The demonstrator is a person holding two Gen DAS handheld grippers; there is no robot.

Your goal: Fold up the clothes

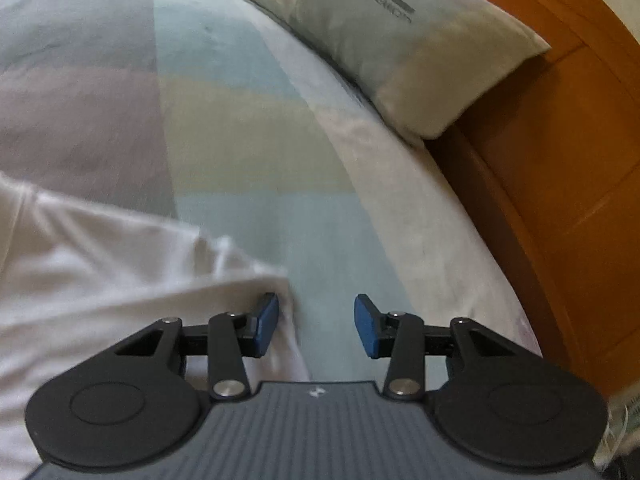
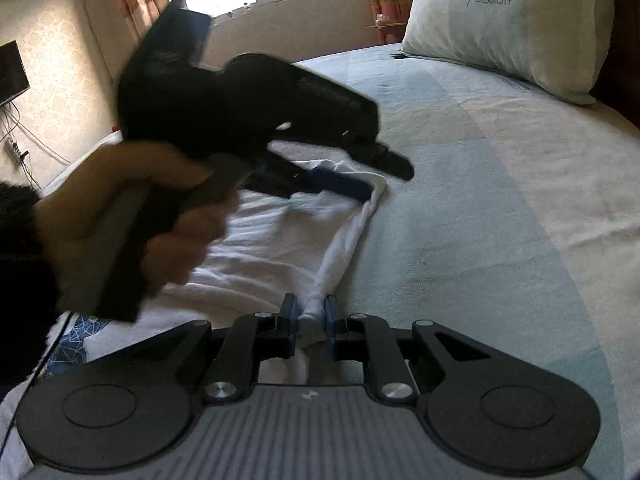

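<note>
White shirt (image 2: 260, 248) lies rumpled on the bed (image 2: 500, 200), partly gathered, no neat fold showing. Right tongs (image 2: 313, 320) pinch its twisted edge; left tongs (image 1: 316, 326) gape empty beside its corner ahead.

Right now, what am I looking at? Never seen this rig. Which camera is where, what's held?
No robot: a person carries a hand-held gripper in each hand, each with a fisheye camera looking along its fingers. The left view shows the left hand-held gripper open at the edge of a white garment on the bedsheet. The right view shows the right hand-held gripper shut on a bunched corner of that garment, and the person's hand holding the other tool. A pillow leans at the head of the bed.
</note>
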